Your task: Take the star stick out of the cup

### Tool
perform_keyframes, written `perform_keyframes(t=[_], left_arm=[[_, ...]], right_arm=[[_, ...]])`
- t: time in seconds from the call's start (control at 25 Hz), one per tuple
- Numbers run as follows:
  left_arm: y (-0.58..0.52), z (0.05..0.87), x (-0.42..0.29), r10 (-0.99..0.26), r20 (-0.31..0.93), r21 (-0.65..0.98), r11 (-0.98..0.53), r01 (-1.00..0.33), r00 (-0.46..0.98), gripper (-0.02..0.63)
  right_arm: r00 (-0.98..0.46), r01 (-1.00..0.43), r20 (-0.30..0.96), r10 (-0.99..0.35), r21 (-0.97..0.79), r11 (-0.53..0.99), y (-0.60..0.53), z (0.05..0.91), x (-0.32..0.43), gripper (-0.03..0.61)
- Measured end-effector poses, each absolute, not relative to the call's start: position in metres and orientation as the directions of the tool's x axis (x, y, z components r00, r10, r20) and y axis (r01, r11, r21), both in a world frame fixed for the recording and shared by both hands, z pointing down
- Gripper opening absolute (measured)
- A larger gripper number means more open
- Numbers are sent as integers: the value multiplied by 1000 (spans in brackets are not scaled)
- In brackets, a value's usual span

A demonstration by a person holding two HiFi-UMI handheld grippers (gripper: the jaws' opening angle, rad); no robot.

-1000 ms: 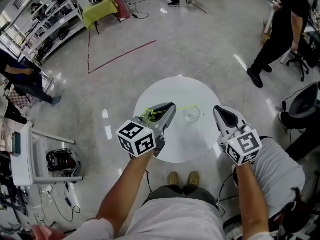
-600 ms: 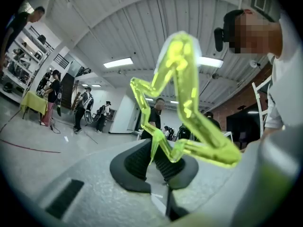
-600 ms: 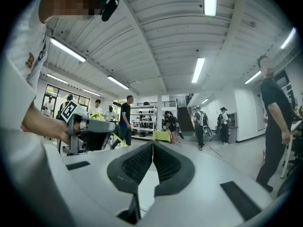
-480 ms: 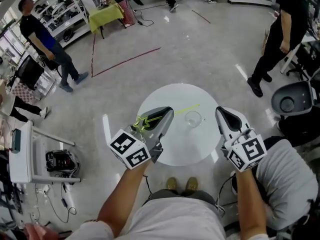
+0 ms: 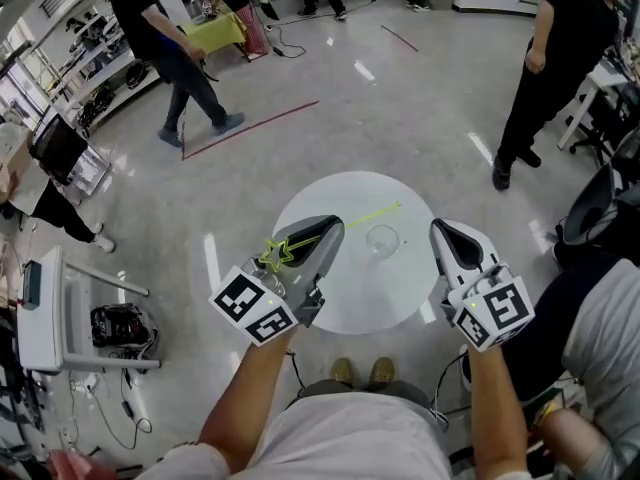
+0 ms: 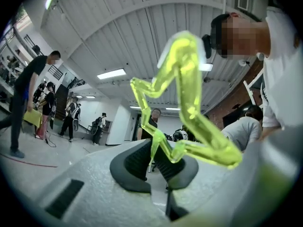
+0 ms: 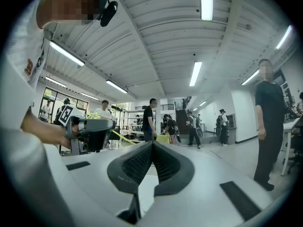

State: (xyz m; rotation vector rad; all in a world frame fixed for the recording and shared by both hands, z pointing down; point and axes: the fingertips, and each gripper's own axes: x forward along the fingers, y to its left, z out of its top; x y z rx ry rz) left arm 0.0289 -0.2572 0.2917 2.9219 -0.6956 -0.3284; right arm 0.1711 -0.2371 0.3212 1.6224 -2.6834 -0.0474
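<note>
Star stick clamped in left tongs, outside cup; right tongs closed, empty.

Bright, even indoor light all round. Above the right claw, long ceiling tubes blaze white. Above the left claw another tube glows, and the star stick just over it shines translucent yellow-green, a touch soft. Both claw views bend hard at the edges and fall to black corners. From the head, pale glare streaks the floor beyond the claws; shadows are faint.
</note>
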Motion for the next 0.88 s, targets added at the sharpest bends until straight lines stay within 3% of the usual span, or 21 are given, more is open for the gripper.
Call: perform_keyframes(t=[0.88], left_arm=[[-248,294,26,-451,-184,163,-890,-426,873,28]], right_arm=[[-470,-883,-12,-883,25,469,-228,326,162,11]])
